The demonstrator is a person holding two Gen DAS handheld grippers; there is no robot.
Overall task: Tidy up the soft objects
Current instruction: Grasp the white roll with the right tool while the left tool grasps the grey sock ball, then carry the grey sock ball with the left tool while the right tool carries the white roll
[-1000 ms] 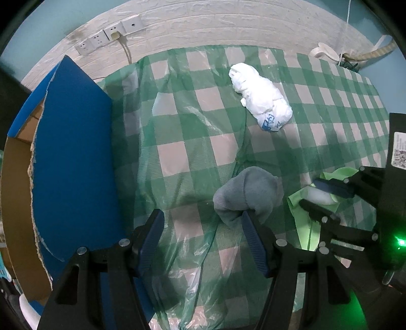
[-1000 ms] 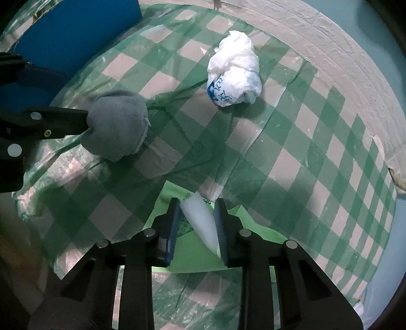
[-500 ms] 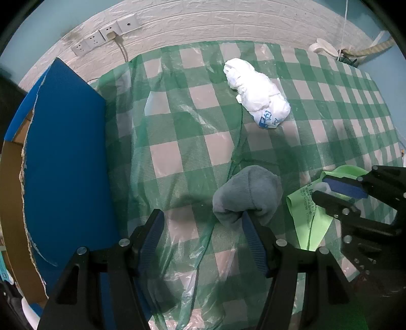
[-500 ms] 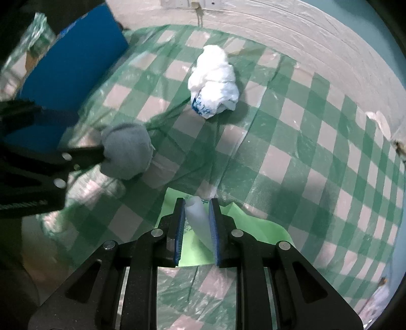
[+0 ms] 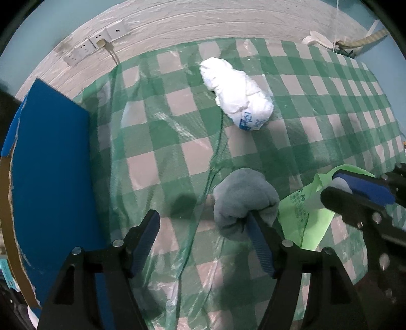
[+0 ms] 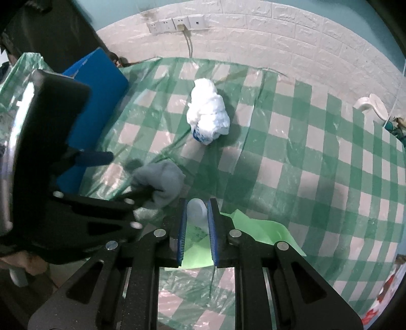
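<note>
A grey rolled cloth (image 5: pixel 243 200) lies on the green checked table cover (image 5: pixel 177 132), draped against the right finger of my left gripper (image 5: pixel 201 233). That gripper's jaws are opening, and the gap between them is otherwise bare. My right gripper (image 6: pixel 198 203) is closing on the white end (image 6: pixel 195 210) of a light green plastic bag (image 6: pixel 253 228), with the pads pressing on it and the bag hanging off the cover. The left wrist view shows that gripper (image 5: pixel 330 187) with the green bag (image 5: pixel 299 210) at the right. A crumpled white plastic bag (image 5: pixel 236 101) lies farther back.
A cardboard box with a blue flap (image 5: pixel 50 165) stands along the left side of the table. Behind the table are a white brick wall and wall sockets (image 6: pixel 177 22) with a cable. The left gripper (image 6: pixel 127 175) and the grey cloth (image 6: pixel 162 182) crowd the right wrist view's left.
The right gripper has narrowed on the white end of the green bag and risen with it. The left gripper's fingers stand wider apart, and the grey cloth stays at its right finger.
</note>
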